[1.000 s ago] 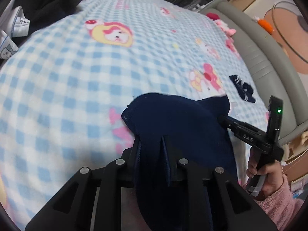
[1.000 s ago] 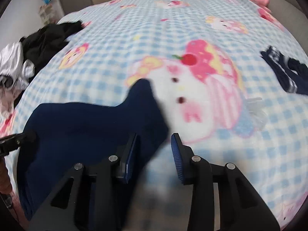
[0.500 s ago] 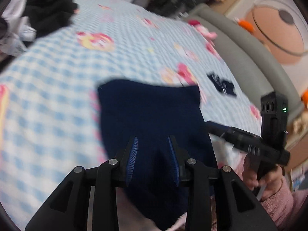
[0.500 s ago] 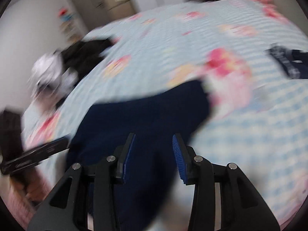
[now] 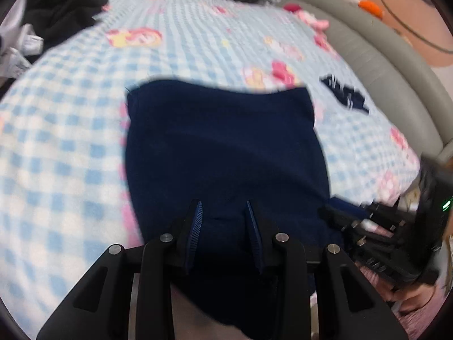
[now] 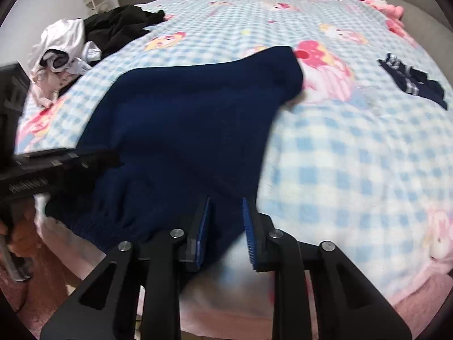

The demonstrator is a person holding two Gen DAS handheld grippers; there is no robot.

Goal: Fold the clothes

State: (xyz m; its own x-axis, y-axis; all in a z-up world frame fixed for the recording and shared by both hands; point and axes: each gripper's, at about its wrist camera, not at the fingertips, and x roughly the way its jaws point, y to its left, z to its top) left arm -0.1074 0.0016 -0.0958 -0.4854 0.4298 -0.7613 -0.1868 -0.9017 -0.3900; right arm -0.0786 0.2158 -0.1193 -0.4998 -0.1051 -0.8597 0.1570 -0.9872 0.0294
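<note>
A dark navy knit garment (image 5: 220,153) lies spread on the blue-checked bed, hanging over the near edge; it also shows in the right wrist view (image 6: 192,124). My left gripper (image 5: 223,218) hovers over its near part, jaws apart with navy cloth between and below them. My right gripper (image 6: 226,212) is over the garment's right near edge, jaws apart, cloth under them. Each gripper shows in the other's view: the right one (image 5: 376,226), the left one (image 6: 56,164).
A small folded navy striped piece (image 6: 413,82) lies at the right of the bed (image 6: 354,147). A pile of black and white clothes (image 6: 93,36) sits at the far left. A grey padded headboard (image 5: 376,53) runs along the right.
The navy garment, bunched between my grippers a second ago, now lies spread wider and flatter on the bed. Both grippers have opened and drawn back toward the near edge.
</note>
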